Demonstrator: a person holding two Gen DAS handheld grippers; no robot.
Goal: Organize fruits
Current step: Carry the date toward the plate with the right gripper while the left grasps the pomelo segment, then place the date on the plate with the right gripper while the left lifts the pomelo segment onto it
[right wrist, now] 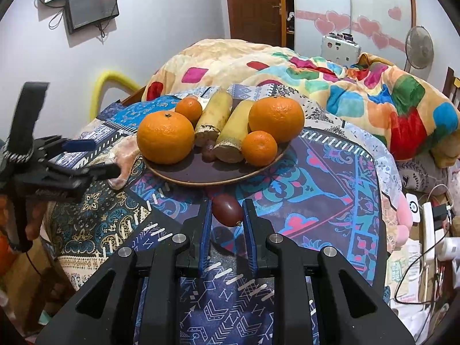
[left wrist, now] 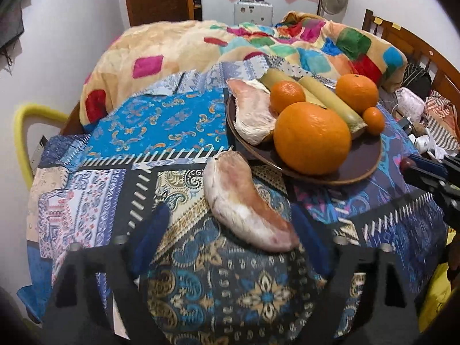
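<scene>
Two grippers work over the patterned cloth point(right wrist: 330, 172). Nearest, the right gripper point(right wrist: 227, 215) pinches a small dark red fruit point(right wrist: 227, 210) just in front of the brown plate point(right wrist: 218, 176). The left gripper point(left wrist: 230, 235) is spread wide around a pink pomelo slice point(left wrist: 244, 204) lying on the cloth. Farther back, the plate holds another pomelo slice point(left wrist: 251, 112), two big oranges point(right wrist: 165, 136), two small ones point(right wrist: 259, 148), two yellow-green stalk pieces point(right wrist: 214, 118) and one small dark fruit point(right wrist: 207, 151).

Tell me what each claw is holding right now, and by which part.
The right claw is closed on the dark red fruit, gripping its two sides. The left claw is open around the pomelo wedge, holding nothing.
</scene>
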